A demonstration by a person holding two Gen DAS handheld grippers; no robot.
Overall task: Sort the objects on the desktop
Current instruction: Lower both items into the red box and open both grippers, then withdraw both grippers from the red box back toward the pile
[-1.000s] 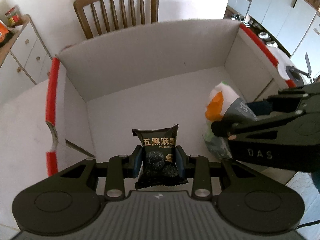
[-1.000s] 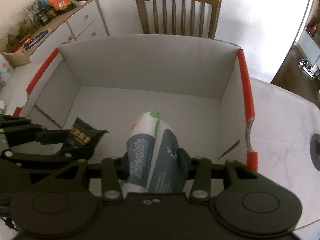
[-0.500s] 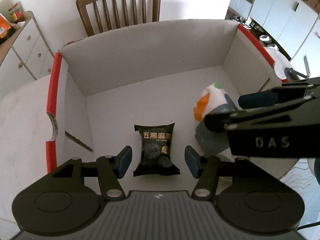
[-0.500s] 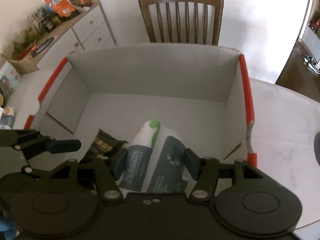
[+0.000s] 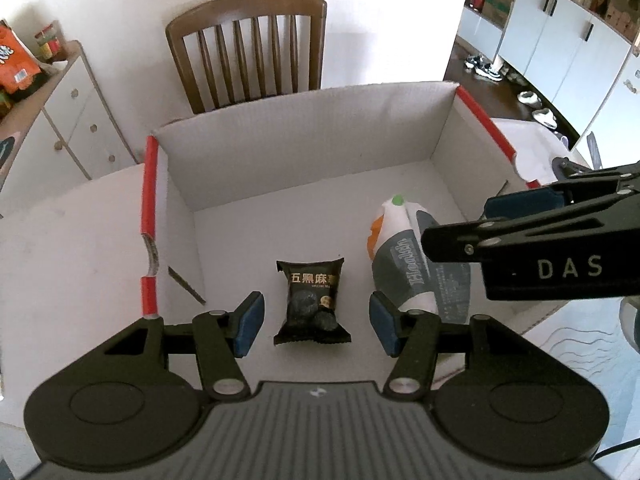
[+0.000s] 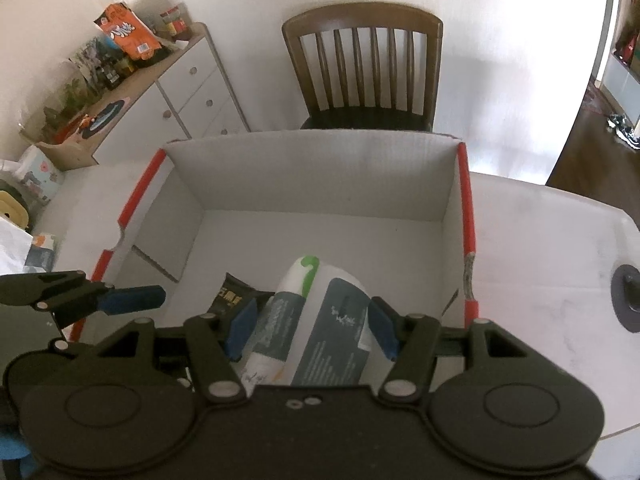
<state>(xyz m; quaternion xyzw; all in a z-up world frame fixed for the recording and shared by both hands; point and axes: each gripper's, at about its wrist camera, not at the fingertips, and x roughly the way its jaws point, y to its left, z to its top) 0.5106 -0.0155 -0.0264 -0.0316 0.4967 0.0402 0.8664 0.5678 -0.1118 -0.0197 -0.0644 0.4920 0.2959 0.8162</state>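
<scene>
**Both packets lying in the box**

Left tongs (image 5: 316, 322) released, just opened, pads apart from the black snack packet (image 5: 312, 302) lying on the floor of the white cardboard box (image 5: 304, 148). Right tongs (image 6: 311, 330) likewise just opened, straddling the grey-white pouch (image 6: 320, 328) beside it. Box on the desk (image 5: 68, 248), wooden chair (image 5: 248, 48) behind.

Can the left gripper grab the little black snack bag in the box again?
Probably yes. The left gripper is open with the black snack bag lying flat right between its pads, untouched. Nothing covers the bag; the white pouch lies beside it, apart, inside the cardboard box.
</scene>
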